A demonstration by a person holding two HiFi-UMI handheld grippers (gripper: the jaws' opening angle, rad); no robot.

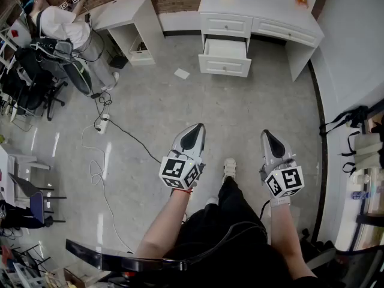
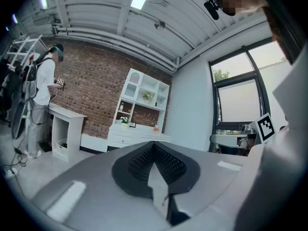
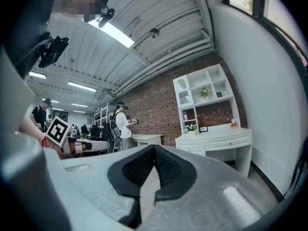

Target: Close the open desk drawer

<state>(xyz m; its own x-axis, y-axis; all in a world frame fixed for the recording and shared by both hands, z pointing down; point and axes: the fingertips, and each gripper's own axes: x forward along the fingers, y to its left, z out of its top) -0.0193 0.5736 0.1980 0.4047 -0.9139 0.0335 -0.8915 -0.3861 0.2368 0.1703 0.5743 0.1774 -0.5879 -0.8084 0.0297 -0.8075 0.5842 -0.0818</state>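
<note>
The left gripper and right gripper are both pressed together, holding nothing. Risks, as I judge them: the cable on the floor near the left gripper could catch a foot on the walk over, and an off-centre push could skew the drawer. It juts from the counter, well apart, straight ahead of both grippers.

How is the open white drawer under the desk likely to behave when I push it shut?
The drawer looks like a rigid white box, so it should slide straight rather than flex. Its inside appears empty, so it is probably light. The front is wide, so an off-centre push might skew it.
</note>
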